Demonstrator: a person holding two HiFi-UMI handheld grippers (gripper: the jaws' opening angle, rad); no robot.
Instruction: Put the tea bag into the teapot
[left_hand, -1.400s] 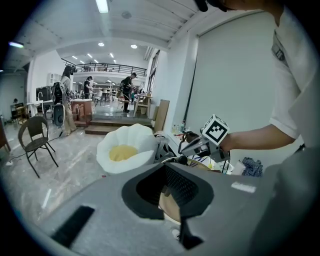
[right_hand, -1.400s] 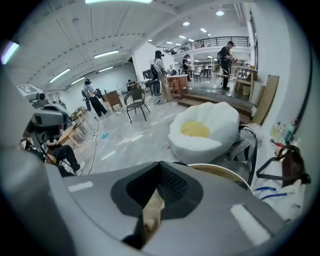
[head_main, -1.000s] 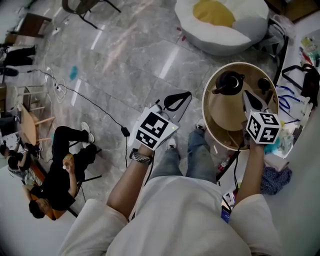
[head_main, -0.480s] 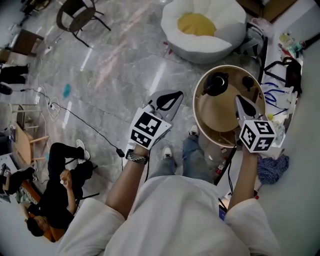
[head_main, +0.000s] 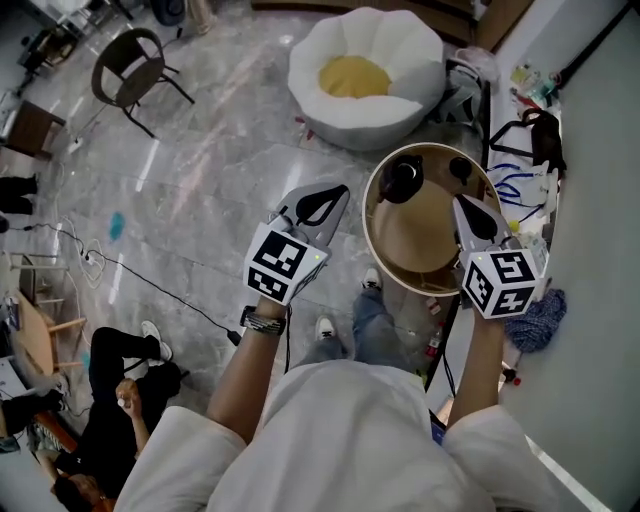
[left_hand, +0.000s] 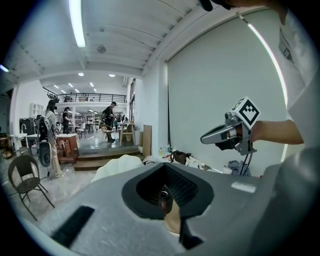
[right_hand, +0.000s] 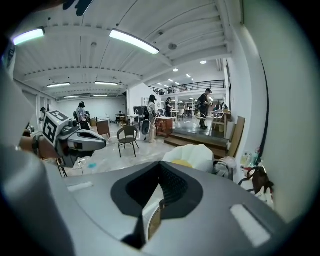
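Observation:
A black teapot (head_main: 400, 178) stands at the far edge of a round wooden table (head_main: 420, 240), with a small dark lid-like thing (head_main: 461, 168) to its right. No tea bag shows in any view. My left gripper (head_main: 341, 192) hangs over the floor just left of the table, jaws shut and empty. My right gripper (head_main: 458, 202) is held over the table's right side, a short way right of the teapot, also shut with nothing in it. In the left gripper view the right gripper (left_hand: 227, 134) floats before a white wall. The right gripper view shows the left gripper (right_hand: 75, 139).
A white beanbag with a yellow centre (head_main: 362, 72) lies beyond the table. Bags, cables and clutter (head_main: 525, 170) line the wall on the right. A chair (head_main: 130, 75) stands far left, a cable (head_main: 150, 285) trails over the marble floor, and a seated person (head_main: 100, 400) is at lower left.
The head view has swung: table, teapot and both grippers sit further left in the picture and the beanbag has come fully into view. Both grippers keep their stance and stay shut.

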